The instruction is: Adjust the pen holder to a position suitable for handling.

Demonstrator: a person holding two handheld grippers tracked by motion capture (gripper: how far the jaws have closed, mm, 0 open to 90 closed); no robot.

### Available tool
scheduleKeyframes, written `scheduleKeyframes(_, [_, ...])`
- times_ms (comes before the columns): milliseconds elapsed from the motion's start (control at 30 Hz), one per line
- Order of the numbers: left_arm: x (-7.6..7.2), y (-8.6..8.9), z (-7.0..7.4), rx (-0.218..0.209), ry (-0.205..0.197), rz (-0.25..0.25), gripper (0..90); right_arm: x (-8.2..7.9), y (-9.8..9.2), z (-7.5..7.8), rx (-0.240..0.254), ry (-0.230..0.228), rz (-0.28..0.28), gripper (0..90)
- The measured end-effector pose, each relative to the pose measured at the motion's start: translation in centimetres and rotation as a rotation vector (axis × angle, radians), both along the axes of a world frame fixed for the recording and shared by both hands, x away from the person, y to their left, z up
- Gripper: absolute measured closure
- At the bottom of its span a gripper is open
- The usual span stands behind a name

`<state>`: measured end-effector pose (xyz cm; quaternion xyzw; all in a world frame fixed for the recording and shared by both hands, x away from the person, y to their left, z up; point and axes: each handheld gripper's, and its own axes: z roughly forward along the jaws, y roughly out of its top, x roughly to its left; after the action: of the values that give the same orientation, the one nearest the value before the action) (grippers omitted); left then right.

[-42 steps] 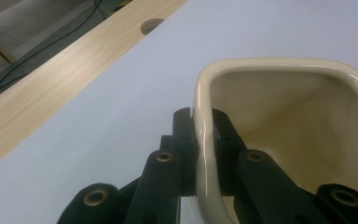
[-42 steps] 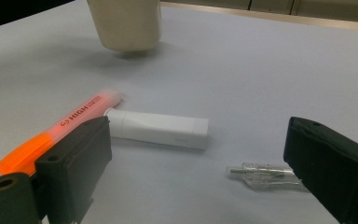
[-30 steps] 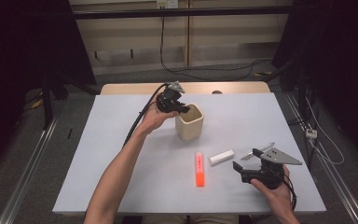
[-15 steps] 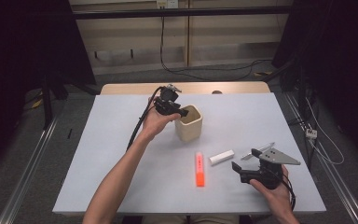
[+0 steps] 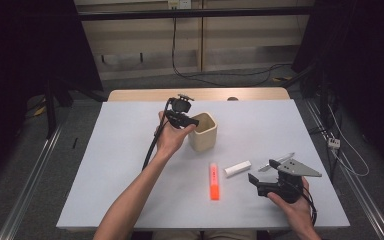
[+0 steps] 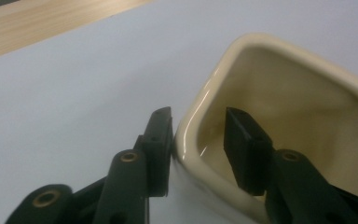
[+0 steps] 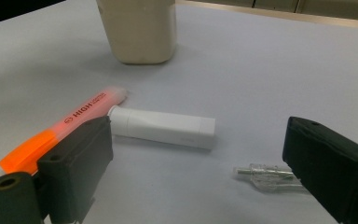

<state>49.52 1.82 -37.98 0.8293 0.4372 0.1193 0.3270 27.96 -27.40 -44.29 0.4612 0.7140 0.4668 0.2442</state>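
Observation:
A cream square cup (image 5: 202,131) stands upright in the middle of the white table (image 5: 130,150). My left gripper (image 5: 196,122) is at its left rim. In the left gripper view the cup (image 6: 284,93) has one corner wall between the jaws of my left gripper (image 6: 198,126). The outer pad is against the wall and the inner pad stands apart from it. The jaws have just been closing. My right gripper (image 5: 262,171) rests open near the front right. An orange highlighter (image 7: 74,116), a white stick (image 7: 163,128) and a small clear plastic piece (image 7: 265,177) lie before my right gripper (image 7: 196,154).
The highlighter (image 5: 214,181) and the white stick (image 5: 237,168) lie between the cup and the right hand. A wooden strip (image 5: 130,95) runs along the table's far edge. Cables hang behind the table, and dark frames stand at both sides.
The left hand has shifted a little at the cup's left rim. The cup, highlighter, white stick and right hand have not moved.

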Motion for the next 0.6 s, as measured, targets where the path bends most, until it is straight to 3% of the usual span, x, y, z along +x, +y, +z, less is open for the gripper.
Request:
scheduleKeyframes(133, [-0.2, -0.4, 0.2, 0.033, 0.003, 0.036, 65.7, 0.0, 0.0, 0.0, -0.002, -0.001, -0.001, 8.6])
scheduleKeyframes(300, [-0.2, -1.0, 0.0, 0.054, 0.048, 0.102, 64.0, 0.0, 0.0, 0.0, -0.003, 0.002, -0.006, 8.6])
scheduleKeyframes(400, [-0.6, -1.7, -0.2, 0.095, 0.015, 0.127, 64.7, 0.0, 0.0, 0.0, -0.006, 0.000, -0.003, 8.6])
scheduleKeyframes(467, [-0.5, -1.6, -0.2, 0.074, 0.023, 0.148, 65.2, 0.0, 0.0, 0.0, -0.005, 0.004, -0.002, 8.6])
scheduleKeyframes(600, [-0.3, -1.2, 0.0, 0.057, 0.021, 0.139, 70.3, 0.0, -0.1, 0.0, -0.003, 0.006, -0.005, 8.6])
